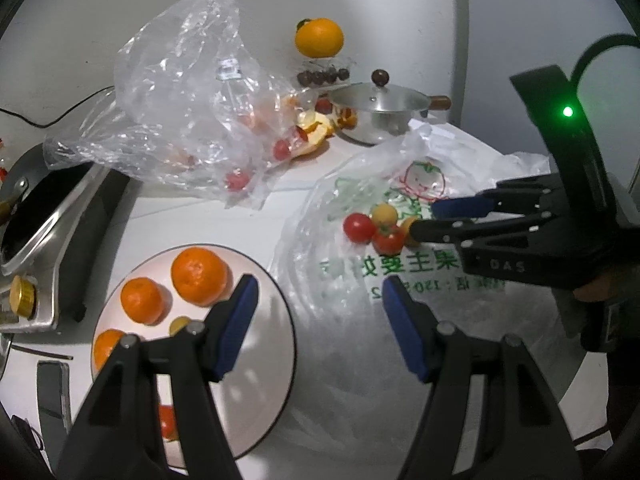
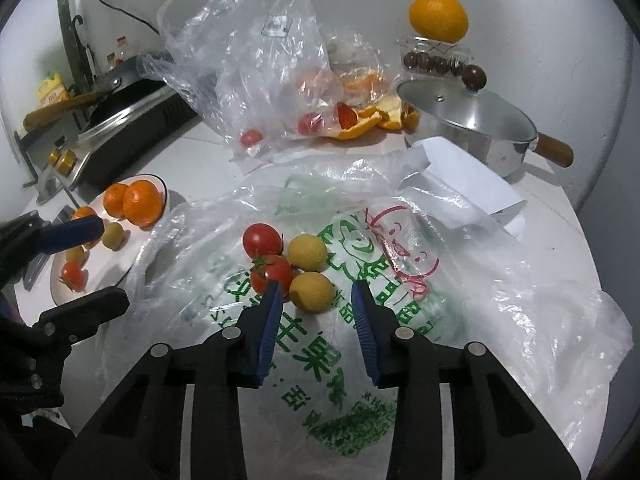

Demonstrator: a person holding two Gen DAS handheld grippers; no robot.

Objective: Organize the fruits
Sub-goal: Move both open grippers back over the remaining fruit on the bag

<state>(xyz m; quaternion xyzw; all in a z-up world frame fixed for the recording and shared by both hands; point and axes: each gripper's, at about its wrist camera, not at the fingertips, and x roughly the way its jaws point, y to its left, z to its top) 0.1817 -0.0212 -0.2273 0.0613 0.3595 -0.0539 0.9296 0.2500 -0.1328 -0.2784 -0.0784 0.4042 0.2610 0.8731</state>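
The right tongs (image 2: 316, 294) hang spread, a yellow fruit (image 2: 311, 291) between their tips on the printed bag (image 2: 400, 340). The left tongs (image 1: 320, 304) gape, empty, the plate (image 1: 260, 380) of oranges (image 1: 199, 271) beneath their left finger.

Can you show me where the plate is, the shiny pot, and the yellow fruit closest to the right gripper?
plate (image 1: 264, 344): left wrist view, bare middle of its surface.
shiny pot (image 2: 468, 110): right wrist view, on its lid.
yellow fruit (image 2: 311, 291): right wrist view, middle of its skin.

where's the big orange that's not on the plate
In the right wrist view the big orange sits top right against the wall, on a clear box of dark fruit, just behind the lidded steel pot.
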